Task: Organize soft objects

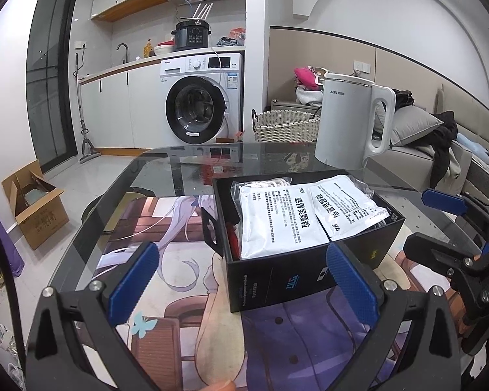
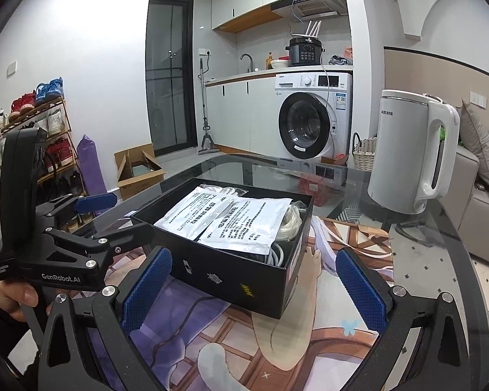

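An open black box (image 1: pixel 277 280) sits on an anime-print mat (image 1: pixel 166 260) on the glass table. Two white soft sachets (image 1: pixel 277 218) (image 1: pixel 345 208) lie on top inside it, over bagged white cables (image 2: pixel 290 228). The box also shows in the right wrist view (image 2: pixel 231 277) with the sachets (image 2: pixel 247 228). My left gripper (image 1: pixel 241 283) is open and empty, just short of the box's near wall. My right gripper (image 2: pixel 254 293) is open and empty, in front of the box's near corner; it also shows at the right of the left wrist view (image 1: pixel 437 224).
A white electric kettle (image 1: pixel 348 123) stands on the table behind the box, also in the right wrist view (image 2: pixel 410 150). A wicker basket (image 1: pixel 287 127), a sofa with cushions and clothes, a washing machine (image 1: pixel 202 104), a cardboard box (image 1: pixel 36 205) and a shoe rack (image 2: pixel 32 137) surround the table.
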Motion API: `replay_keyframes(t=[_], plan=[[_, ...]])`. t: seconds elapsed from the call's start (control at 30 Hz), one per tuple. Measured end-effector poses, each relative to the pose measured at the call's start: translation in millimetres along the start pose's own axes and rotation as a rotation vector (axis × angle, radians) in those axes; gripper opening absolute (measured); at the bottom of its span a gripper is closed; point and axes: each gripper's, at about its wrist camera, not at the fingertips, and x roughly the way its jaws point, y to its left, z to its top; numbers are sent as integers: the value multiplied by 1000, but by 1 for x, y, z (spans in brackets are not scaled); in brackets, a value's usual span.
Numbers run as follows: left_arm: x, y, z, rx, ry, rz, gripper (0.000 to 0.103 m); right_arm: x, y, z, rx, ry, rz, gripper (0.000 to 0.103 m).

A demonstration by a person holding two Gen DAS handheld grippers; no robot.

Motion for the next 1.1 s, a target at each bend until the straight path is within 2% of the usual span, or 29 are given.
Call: replay_keyframes(t=[1.1], plan=[[-6, 1, -2, -1, -22, -13, 103, -5, -2, -1, 2, -21, -6, 103]])
